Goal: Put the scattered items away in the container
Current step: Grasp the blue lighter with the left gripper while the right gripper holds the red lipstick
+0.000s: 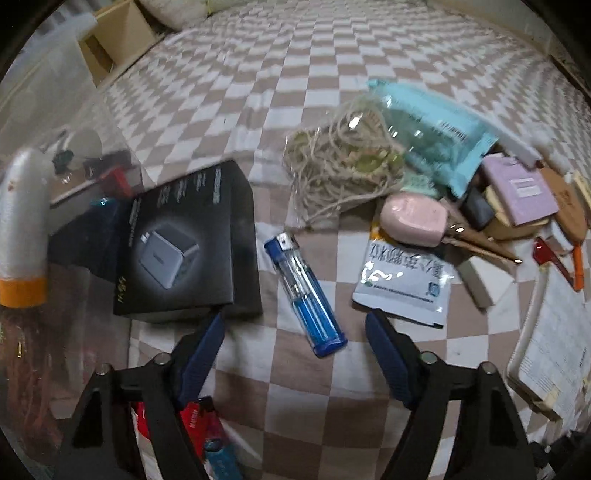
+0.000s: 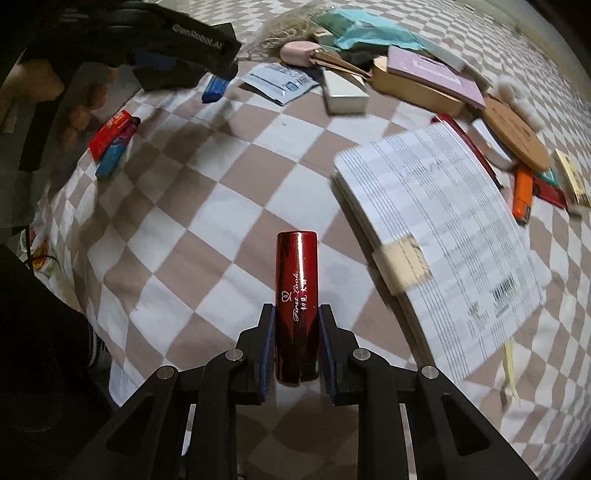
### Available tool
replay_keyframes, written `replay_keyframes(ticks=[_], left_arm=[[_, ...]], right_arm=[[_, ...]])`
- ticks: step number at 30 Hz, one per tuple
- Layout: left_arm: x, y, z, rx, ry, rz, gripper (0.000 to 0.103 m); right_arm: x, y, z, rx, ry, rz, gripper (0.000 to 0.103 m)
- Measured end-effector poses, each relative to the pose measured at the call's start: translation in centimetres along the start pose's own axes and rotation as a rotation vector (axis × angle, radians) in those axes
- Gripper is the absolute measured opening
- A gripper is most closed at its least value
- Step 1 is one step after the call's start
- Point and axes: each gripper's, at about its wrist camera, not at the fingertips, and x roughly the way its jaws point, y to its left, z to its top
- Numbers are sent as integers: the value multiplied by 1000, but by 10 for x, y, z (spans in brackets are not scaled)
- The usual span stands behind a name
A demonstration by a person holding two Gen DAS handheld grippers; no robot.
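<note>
Left gripper (image 1: pixel 295 328) open, fingers (image 1: pixel 388 354) on both sides of blue lighter (image 1: pixel 304 295) lying on checkered bed (image 1: pixel 295 398), not pressing it. Right gripper (image 2: pixel 297 343) closed on red tube (image 2: pixel 296 302). Clear container (image 1: pixel 74 177) at far left

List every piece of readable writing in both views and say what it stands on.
"First Look": red tube held in the right tool.
"GenRobot.AI": black body of the left tool.
Black box: gold mark and white lines, blurred.
White sachet: large Chinese characters, upside down, not legible.
Paper stack: table, barcode, too small.
Red pack: print too small.
</note>
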Motion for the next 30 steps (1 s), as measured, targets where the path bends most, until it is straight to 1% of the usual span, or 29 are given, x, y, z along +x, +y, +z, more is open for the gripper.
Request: replay_keyframes(ticks=[4,7,11,15,17,19,20,21,22,23,25,30], left_arm=[[12,-2,0,2,37,20,72],[17,-2,0,-14,49,20,72],[19,-2,2,-30,53,12,72],[22,0,2,-53,75,-17,72],[22,1,2,-68,91,-49,63],[20,-2,2,-57,92,-66,52],[20,-3,2,-49,90,-72,48],[18,-6,1,-38,88,-74,43],[17,-9,0,-26,85,-76,39],[17,-11,-1,-20,86,-79,37],[15,-14,-3,-11,91,-87,31],[13,-15,-5,-9,107,-111,27]], right_arm=[[-2,-1,-9,33,16,16,23],[-4,-5,-18,73,26,41,23],[-7,-9,-29,122,37,60,23],[-20,-15,-36,194,9,89,23],[-32,-25,-37,237,-12,109,23],[-58,-55,-29,297,-47,145,23],[-71,-57,-10,320,-63,160,23],[-76,-49,15,335,-79,168,23],[-78,-51,19,349,-100,174,23],[-88,-57,16,359,-123,179,23],[-121,-97,10,373,-157,186,23],[-137,-99,23,396,-233,189,23]])
